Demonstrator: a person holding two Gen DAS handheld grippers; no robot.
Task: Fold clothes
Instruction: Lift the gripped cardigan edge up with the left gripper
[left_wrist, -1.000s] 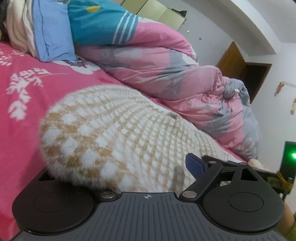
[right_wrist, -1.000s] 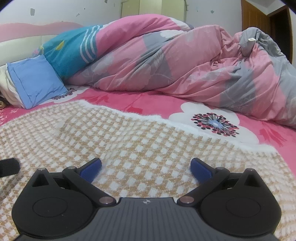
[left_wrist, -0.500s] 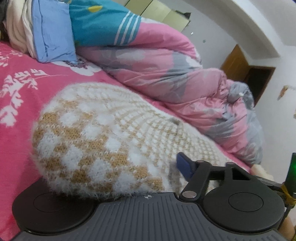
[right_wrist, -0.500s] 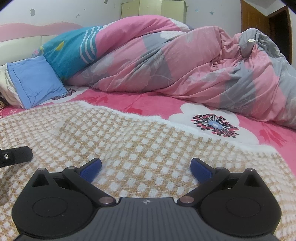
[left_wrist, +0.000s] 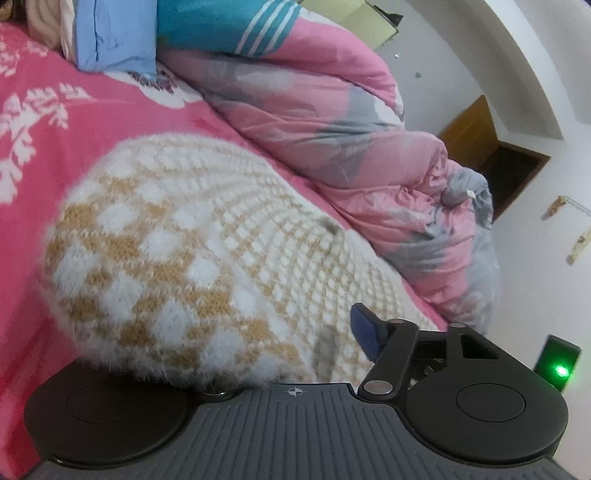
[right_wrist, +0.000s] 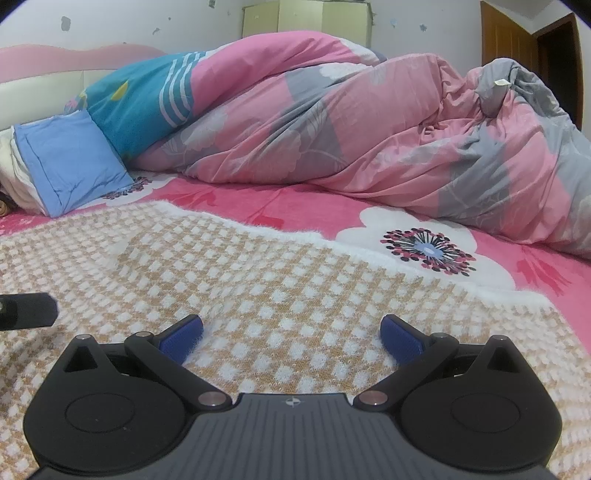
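Note:
A fuzzy tan-and-white checked sweater (right_wrist: 258, 280) lies spread on the pink floral bed sheet (right_wrist: 303, 206). In the left wrist view a thick fold of the sweater (left_wrist: 177, 258) bulges up between the jaws of my left gripper (left_wrist: 293, 332), which are closing on it. Its right blue pad (left_wrist: 364, 332) presses into the fabric, and its left finger is buried under the fold. My right gripper (right_wrist: 291, 332) hovers low over the flat part of the sweater, open, with nothing pinched. A black part of the left gripper (right_wrist: 26, 310) shows at the left edge of the right wrist view.
A bunched pink-and-grey quilt (right_wrist: 369, 122) lies along the far side of the bed. A blue pillow (right_wrist: 70, 158) and a teal striped cushion (right_wrist: 147, 99) sit at the headboard. A wooden door (left_wrist: 469, 129) stands behind.
The left jaws have drawn together on the sweater, and the fold between them has bulged higher and nearer. The left gripper rolled a little. The right gripper has stayed still.

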